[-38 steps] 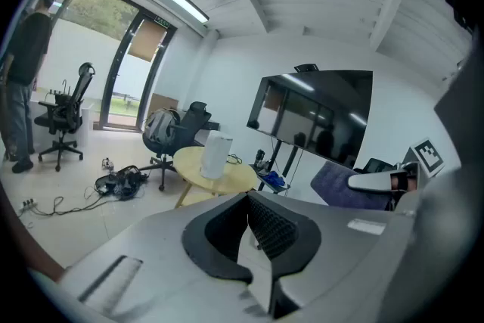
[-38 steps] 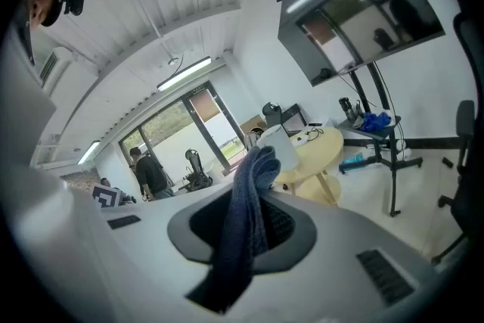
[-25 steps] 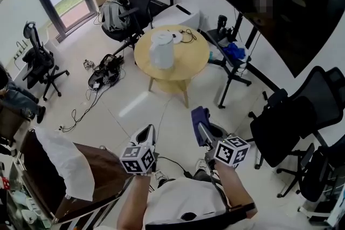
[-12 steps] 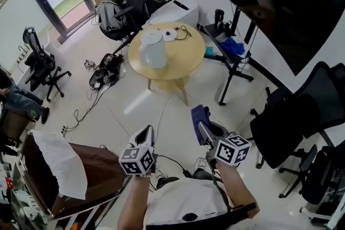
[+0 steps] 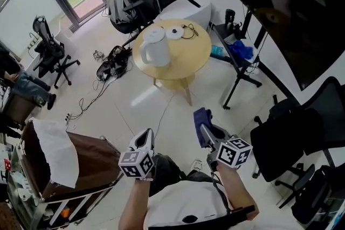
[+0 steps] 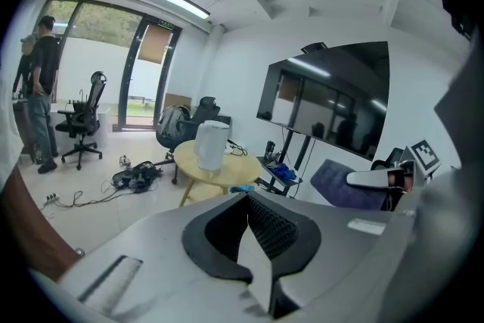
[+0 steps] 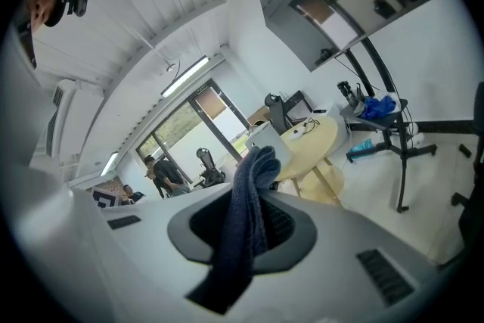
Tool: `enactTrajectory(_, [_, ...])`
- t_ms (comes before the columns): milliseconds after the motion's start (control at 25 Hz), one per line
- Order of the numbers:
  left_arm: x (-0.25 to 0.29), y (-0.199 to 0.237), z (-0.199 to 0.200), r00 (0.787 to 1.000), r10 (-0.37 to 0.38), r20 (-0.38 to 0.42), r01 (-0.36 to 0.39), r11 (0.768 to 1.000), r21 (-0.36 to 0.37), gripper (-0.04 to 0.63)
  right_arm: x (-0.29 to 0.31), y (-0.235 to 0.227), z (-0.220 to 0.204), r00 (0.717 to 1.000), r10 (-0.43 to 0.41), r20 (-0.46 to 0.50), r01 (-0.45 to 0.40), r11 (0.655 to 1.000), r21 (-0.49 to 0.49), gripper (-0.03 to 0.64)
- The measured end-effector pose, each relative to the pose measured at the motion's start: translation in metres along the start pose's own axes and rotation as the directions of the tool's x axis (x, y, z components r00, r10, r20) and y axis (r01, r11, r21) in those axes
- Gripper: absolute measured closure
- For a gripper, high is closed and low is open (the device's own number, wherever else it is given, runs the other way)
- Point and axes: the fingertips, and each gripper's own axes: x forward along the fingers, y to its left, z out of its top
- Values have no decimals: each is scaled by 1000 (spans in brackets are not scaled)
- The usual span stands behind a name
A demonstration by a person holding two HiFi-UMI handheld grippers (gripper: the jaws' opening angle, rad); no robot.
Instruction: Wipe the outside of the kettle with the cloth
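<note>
Across a pale floor (image 5: 161,110) littered with chairs (image 5: 51,54) and cables (image 5: 110,64), the round wooden desk (image 5: 191,59) carries the white kettle (image 5: 157,47), well apart from me; it looks rigid, smooth and probably light, best steadied at its handle (image 5: 143,55) by my left fingers (image 6: 276,227), pressed together on nothing, while my right fingers (image 7: 280,223) pinch the soft, limp cloth (image 7: 246,231).

Head view: left forearm (image 5: 131,202) and right forearm (image 5: 235,194) come up from 6 o'clock, side by side and apart. Left gripper (image 5: 146,135) sits at 7 o'clock and points to 12, jaws closed together with nothing between them. Right gripper (image 5: 204,127) sits at 5 o'clock and points to about 11, jaws clamped on the cloth (image 5: 200,116), which bunches above the tips.
</note>
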Motion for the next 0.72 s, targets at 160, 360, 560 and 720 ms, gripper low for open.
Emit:
enactTrajectory(160, [8, 6, 2, 1000, 20, 2, -20, 1000, -16, 595, 10, -7, 11, 1000, 10, -4, -10, 1000, -7, 549])
enactTrajectory(360, [36, 17, 19, 1000, 11, 15, -11, 1000, -16, 595, 33, -18, 23, 1000, 5, -5, -5, 1000, -3, 549])
enactTrajectory(560, [82, 44, 44, 1000, -15, 20, 15, 1000, -18, 595, 61, -27, 42, 1000, -29, 10, 29, 1000, -2, 549])
enactTrajectory(720, [129, 73, 79, 999, -39, 34, 39, 999, 9, 583, 94, -34, 68, 997, -73, 31, 73, 997, -4, 549])
